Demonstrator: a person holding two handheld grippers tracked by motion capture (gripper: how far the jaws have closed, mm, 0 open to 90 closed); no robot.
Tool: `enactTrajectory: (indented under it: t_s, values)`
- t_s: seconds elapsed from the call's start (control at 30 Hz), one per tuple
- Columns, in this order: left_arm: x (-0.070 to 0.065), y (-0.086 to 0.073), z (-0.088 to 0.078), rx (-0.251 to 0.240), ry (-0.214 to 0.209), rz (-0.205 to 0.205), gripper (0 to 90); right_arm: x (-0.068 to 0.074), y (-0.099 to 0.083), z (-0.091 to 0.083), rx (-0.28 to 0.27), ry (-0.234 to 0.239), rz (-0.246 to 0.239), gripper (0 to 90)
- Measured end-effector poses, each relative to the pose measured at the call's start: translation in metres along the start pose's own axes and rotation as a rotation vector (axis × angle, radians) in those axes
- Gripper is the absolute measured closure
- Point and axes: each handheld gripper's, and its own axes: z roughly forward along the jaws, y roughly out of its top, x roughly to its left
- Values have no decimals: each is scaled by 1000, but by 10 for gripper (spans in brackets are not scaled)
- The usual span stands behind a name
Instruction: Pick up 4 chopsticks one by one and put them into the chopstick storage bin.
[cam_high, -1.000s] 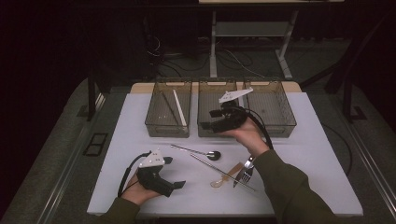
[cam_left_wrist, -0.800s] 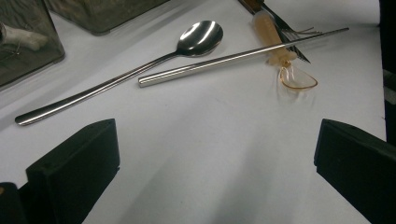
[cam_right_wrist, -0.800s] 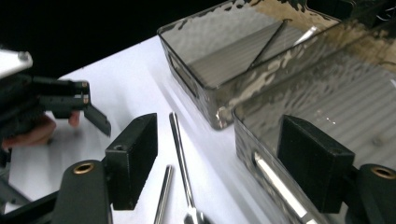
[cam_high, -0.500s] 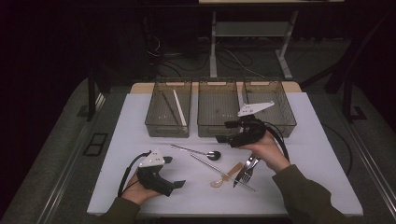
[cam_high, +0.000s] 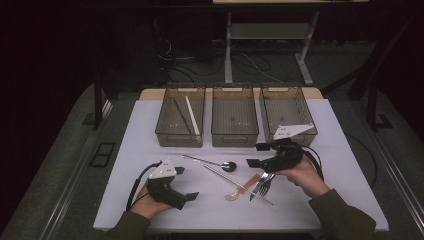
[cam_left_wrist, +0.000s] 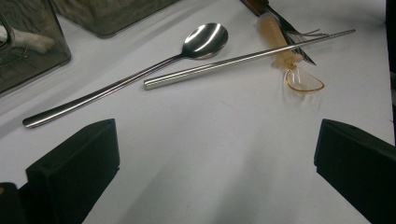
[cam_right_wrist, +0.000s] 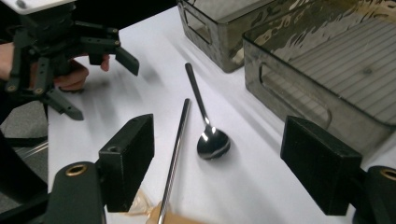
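Near the table's middle lies the metal spoon (cam_right_wrist: 211, 140), beside a steel chopstick (cam_right_wrist: 175, 154); my right gripper (cam_high: 257, 155), jaws wide apart and empty, hangs over it. Stiff, slick, likely light: I'd pinch mid-handle.

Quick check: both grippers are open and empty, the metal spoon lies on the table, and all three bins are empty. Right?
Not quite. The left bin is not empty: the high view shows a white stick lying in it. The rest holds: the left gripper and right gripper are open and empty, and the metal spoon lies on the table.
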Motion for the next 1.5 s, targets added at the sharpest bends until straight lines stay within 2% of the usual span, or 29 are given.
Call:
enactTrajectory:
  t_s: [0.3, 0.67, 0.8, 0.93, 1.03, 1.27, 1.5]
  values:
    - [-1, 0, 0, 6, 3, -2, 0, 7, -18, -7, 29, -10, 7, 259]
    - [-1, 0, 0, 9, 4, -7, 0, 22, -44, -19, 70, -25, -4, 265]
    - [-1, 0, 0, 9, 6, -9, 0, 27, -52, -22, 78, -16, -11, 303]
    - [-2, 0, 0, 4, 8, -4, 0, 27, -58, -23, 82, -11, 10, 359]
    - [-1, 0, 0, 12, 10, -8, 0, 25, -58, -17, 95, 5, 17, 421]
    - [-2, 0, 0, 8, 6, -5, 0, 27, -59, -4, 144, 17, 15, 483]
    - [-2, 1, -1, 4, 7, 1, 0, 33, -60, 10, 207, 23, -18, 563]
